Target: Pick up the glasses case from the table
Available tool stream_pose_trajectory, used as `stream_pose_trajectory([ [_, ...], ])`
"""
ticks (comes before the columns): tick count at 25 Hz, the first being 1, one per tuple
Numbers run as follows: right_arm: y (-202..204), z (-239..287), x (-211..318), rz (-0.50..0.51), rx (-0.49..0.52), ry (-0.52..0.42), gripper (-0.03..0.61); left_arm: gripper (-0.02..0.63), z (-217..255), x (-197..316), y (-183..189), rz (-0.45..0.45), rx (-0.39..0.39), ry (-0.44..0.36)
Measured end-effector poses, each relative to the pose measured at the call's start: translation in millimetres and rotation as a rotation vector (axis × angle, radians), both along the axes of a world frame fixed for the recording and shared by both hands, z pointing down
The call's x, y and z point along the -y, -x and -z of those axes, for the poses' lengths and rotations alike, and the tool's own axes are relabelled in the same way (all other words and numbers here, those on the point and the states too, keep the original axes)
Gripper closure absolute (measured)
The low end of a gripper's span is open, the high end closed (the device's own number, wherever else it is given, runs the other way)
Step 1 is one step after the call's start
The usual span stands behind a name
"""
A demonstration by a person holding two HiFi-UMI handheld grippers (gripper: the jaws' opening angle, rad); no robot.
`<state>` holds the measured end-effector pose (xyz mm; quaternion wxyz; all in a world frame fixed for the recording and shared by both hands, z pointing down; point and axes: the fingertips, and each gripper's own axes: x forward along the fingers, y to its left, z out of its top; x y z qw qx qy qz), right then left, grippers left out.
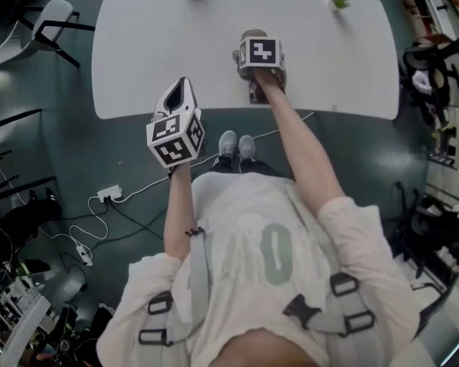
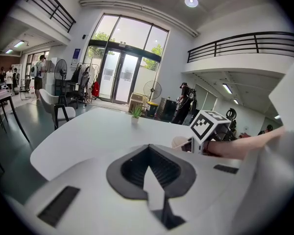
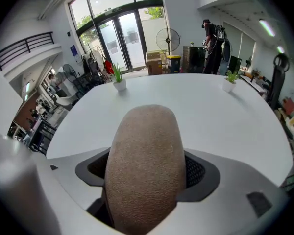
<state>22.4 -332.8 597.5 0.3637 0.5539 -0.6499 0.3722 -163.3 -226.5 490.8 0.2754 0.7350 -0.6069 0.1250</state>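
The tan, pebble-textured glasses case (image 3: 143, 131) is filling the foreground of the right gripper view. It is sticking out lengthwise from between the jaws of the right gripper (image 3: 146, 177), which are standing wide and pressing on its two sides, so the case is being gripped rather than merely straddled. In the head view that gripper is hanging over the near part of the white table (image 1: 161, 44), pointing steeply down; whether the case is clear of the tabletop is not showing. The left gripper (image 1: 180, 92) is waiting by the table's near edge with its jaws together and nothing in them. The lift appears to be under way. Doing it well is calling for a straight upward pull with a steady squeeze, since the rounded shell is probably giving the pads little flat to bear on. The case could be pivoting or sliding out if the wrist is tilting.
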Motion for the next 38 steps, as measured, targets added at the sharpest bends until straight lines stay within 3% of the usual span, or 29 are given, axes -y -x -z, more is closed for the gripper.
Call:
stream_pose_trajectory([
  [7,-24,84,13,-0.002,0.121,-0.196,0.195,0.611,20,3,-8,-0.020,-0.001,-0.033],
  [13,-48,144,-14,0.005,0.192,-0.333,0.195,0.611,44,8,-23,-0.059,0.003,-0.095],
  [20,-79,188,-56,-0.028,0.284,-0.540,0.195,0.611,61,16,-36,-0.094,0.021,-0.135],
  [25,-98,202,-78,-0.068,0.282,-0.687,0.195,0.611,66,24,-48,-0.139,0.033,-0.157],
  [38,-124,162,-113,-0.172,0.281,-0.652,0.195,0.611,63,29,-67,-0.183,0.058,-0.165],
])
